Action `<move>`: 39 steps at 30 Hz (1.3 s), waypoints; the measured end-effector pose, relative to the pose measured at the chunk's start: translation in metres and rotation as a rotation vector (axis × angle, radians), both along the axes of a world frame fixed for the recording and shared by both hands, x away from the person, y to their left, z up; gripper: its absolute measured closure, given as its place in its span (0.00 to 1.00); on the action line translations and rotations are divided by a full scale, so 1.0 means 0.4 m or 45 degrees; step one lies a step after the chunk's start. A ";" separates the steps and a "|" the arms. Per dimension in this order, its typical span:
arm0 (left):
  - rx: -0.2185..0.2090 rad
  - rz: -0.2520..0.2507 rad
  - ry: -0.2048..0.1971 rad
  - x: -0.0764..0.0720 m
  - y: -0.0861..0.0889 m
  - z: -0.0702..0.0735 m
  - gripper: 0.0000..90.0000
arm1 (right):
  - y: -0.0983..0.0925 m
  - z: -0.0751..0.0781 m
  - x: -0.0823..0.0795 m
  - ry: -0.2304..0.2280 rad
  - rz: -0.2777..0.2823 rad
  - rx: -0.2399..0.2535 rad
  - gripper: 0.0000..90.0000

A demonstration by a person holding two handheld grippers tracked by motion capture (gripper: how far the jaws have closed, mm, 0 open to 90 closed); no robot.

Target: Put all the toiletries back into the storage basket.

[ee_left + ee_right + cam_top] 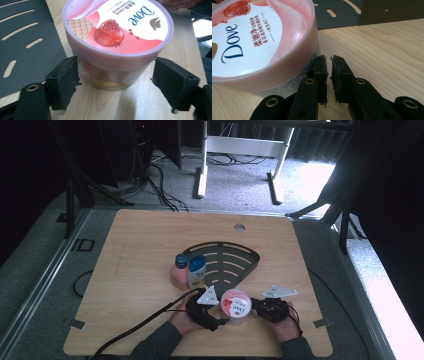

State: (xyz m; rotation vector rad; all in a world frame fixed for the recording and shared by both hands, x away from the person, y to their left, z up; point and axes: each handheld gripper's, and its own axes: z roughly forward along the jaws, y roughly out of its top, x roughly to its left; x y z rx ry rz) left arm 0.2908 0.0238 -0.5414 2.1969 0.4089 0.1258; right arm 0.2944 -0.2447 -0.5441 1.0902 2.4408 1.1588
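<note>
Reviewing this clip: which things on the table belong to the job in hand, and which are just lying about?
In the job:
- Dove tub, standing between the open fingers of the left gripper
- right gripper, shut, beside the tub

Lying about:
- black slotted tray
- pink bottle and white bottle, upright at the tray's left edge

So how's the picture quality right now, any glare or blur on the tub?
High view: bright glare on the floor at right, tub small but readable. Left gripper view: label sharp, mild sheen on the lid. Right gripper view: the tub's near rim is soft, the fingers crisp.
</note>
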 end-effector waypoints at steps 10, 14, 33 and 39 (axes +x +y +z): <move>0.036 -0.028 -0.048 -0.002 0.004 0.009 0.23 | -0.018 0.004 0.007 0.007 0.095 -0.025 0.80; 0.041 -0.041 -0.046 -0.001 0.006 0.008 0.24 | -0.038 0.011 0.004 -0.007 0.185 -0.023 0.72; 0.062 -0.060 -0.059 0.006 0.009 0.009 0.25 | -0.030 0.014 -0.028 -0.018 0.481 -0.026 0.50; 0.042 -0.070 -0.050 0.009 0.007 0.015 0.22 | -0.013 0.019 -0.028 -0.050 0.510 -0.038 0.39</move>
